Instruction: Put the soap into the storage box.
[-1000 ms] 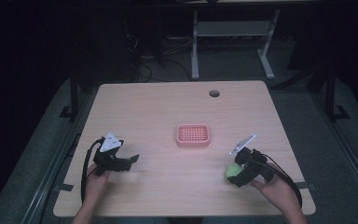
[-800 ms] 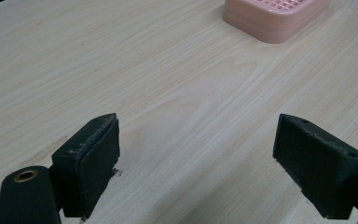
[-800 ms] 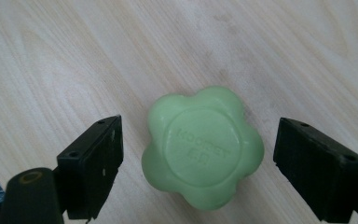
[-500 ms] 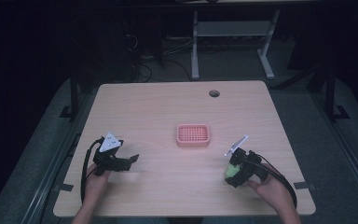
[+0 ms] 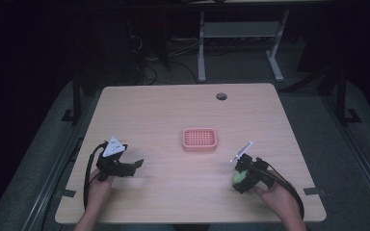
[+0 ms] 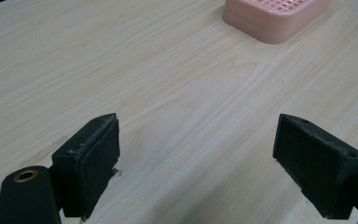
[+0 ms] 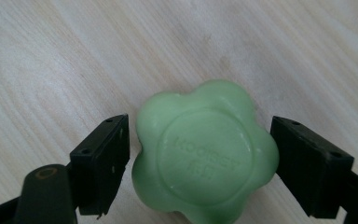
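A green flower-shaped soap bar (image 7: 205, 158) lies flat on the wooden table, at the front right in the high view (image 5: 236, 177). My right gripper (image 7: 199, 161) is tipped down over it, and the soap sits between its two black jaws. The jaws stand wide, close to or just touching the soap's sides. In the high view the right gripper (image 5: 239, 180) is held by a hand at the front right. My left gripper (image 5: 136, 166) rests at the front left, open, with bare table between its jaws (image 6: 196, 154). A pink slotted soap dish (image 5: 200, 139) stands mid-table.
The pink dish (image 6: 275, 18) lies ahead and to the right of the left gripper. A round cable hole (image 5: 221, 96) is near the table's far edge. Table legs and cables stand on the dark floor beyond.
The right gripper has shifted left and toward the front edge and tipped down over the green soap, which stays on the table. The left gripper has not moved.
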A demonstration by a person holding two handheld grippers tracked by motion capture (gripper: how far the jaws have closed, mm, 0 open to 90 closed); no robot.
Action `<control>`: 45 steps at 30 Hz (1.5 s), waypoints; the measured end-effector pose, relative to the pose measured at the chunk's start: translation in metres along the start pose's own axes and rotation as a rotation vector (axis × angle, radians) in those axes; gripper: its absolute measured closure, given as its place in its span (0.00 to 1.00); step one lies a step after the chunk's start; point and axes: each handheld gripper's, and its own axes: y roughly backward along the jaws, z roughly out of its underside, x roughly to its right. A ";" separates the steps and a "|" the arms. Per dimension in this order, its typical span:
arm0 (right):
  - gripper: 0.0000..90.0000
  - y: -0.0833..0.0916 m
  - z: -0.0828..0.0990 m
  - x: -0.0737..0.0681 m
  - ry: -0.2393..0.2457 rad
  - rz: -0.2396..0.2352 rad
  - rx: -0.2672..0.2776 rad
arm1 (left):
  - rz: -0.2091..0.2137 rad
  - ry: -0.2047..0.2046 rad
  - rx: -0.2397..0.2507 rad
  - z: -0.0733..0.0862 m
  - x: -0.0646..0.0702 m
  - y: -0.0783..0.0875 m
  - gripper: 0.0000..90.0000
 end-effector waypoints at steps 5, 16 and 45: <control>0.24 -0.002 0.002 0.001 -0.014 -0.004 0.002 | 0.000 0.000 -0.001 0.000 0.000 0.000 0.16; 0.26 -0.006 0.000 0.001 -0.016 0.001 -0.017 | 0.000 0.000 -0.001 0.000 0.000 0.000 0.16; 0.29 -0.004 0.001 0.003 -0.005 -0.010 0.011 | -0.002 0.005 0.003 0.000 -0.001 0.001 0.16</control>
